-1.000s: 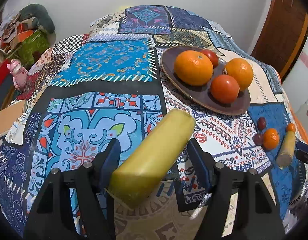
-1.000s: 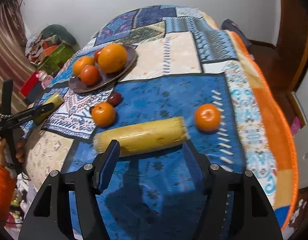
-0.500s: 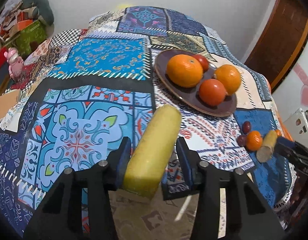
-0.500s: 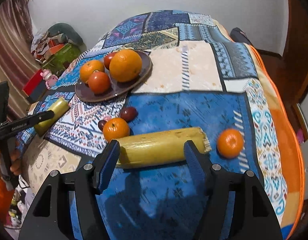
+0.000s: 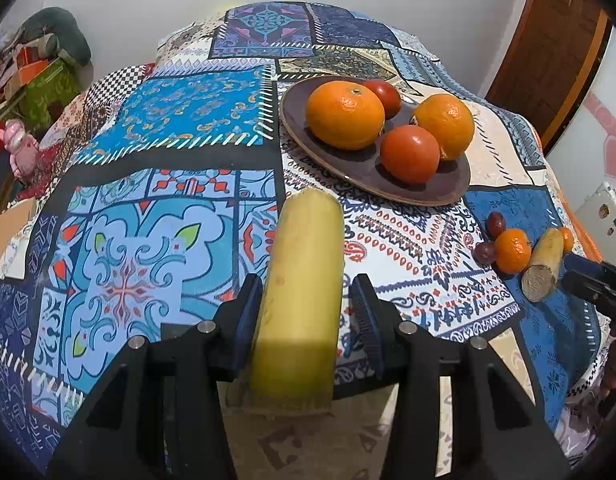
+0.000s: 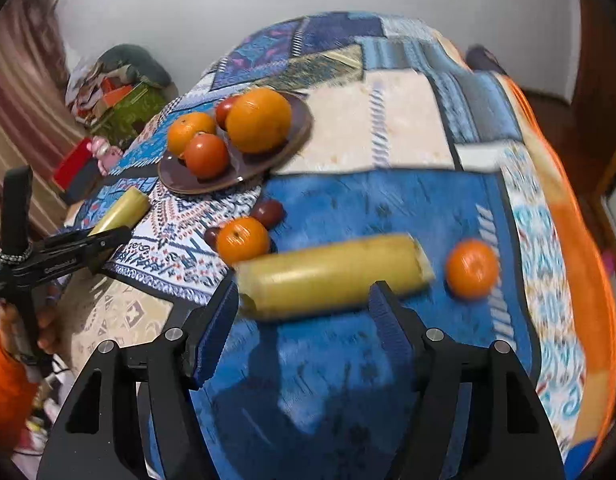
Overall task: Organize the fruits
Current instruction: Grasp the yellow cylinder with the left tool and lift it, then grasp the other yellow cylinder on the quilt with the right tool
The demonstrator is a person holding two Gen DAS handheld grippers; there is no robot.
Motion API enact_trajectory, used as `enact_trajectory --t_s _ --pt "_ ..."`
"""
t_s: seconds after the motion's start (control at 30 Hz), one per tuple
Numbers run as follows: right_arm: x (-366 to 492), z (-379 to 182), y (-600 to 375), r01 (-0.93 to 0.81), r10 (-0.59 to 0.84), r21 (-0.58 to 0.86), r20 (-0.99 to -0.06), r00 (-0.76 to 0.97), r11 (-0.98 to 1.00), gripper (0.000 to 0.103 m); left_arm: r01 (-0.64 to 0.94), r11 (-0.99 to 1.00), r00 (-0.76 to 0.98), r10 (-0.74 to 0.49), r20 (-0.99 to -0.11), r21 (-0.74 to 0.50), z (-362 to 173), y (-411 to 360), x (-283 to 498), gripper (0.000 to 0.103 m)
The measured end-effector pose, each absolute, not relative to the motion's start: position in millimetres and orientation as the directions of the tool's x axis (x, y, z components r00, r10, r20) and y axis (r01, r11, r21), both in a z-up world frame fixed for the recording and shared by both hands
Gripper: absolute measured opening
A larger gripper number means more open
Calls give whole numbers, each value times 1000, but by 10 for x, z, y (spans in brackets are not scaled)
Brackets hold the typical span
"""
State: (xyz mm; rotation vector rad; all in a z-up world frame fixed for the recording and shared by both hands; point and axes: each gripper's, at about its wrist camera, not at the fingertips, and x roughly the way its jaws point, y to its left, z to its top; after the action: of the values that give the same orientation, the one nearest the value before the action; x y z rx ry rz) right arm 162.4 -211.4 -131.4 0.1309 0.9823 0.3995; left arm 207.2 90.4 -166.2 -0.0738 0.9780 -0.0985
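2 yellow cylinders sit at my tools: 1 cylinder [image 5: 298, 300] lies lengthwise between my left gripper's [image 5: 306, 318] narrowed jaws, though I cannot tell if they clamp it. My right gripper [image 6: 304, 328] gapes wide just behind the crosswise cylinder [image 6: 332, 276]. Ahead, the brown plate [image 5: 448, 188] carries 4 fruits.
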Motion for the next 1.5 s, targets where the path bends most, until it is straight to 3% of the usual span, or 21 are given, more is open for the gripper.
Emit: enact_trajectory --t_s 0.2,0.53,0.8,1.03,1.27,1.5 --pt "1729 -1395 -2202 -215 438 382 -777 452 899 66 51 994 559 -108 -822 -96 -1650 860 2041 36" --pt "1999 -1410 -1944 -244 415 338 -783 463 909 67 61 994 559 -112 -822 -95 -1628 816 1919 35" --pt "2034 -1448 -1967 -289 442 341 -769 462 895 56 71 993 553 -120 -825 -97 -1632 780 1961 35" --pt "1968 -1312 -1979 -391 341 144 -797 498 909 36 83 992 547 -129 -827 -100 -1662 742 2099 35" --pt "1976 -1235 -2204 -359 331 148 -782 528 922 16 73 987 531 -157 -832 -140 -1640 737 2044 34" --pt "2016 -1257 -2134 -349 334 157 -773 539 924 21 79 992 519 -129 -845 -103 -1654 661 2116 34"
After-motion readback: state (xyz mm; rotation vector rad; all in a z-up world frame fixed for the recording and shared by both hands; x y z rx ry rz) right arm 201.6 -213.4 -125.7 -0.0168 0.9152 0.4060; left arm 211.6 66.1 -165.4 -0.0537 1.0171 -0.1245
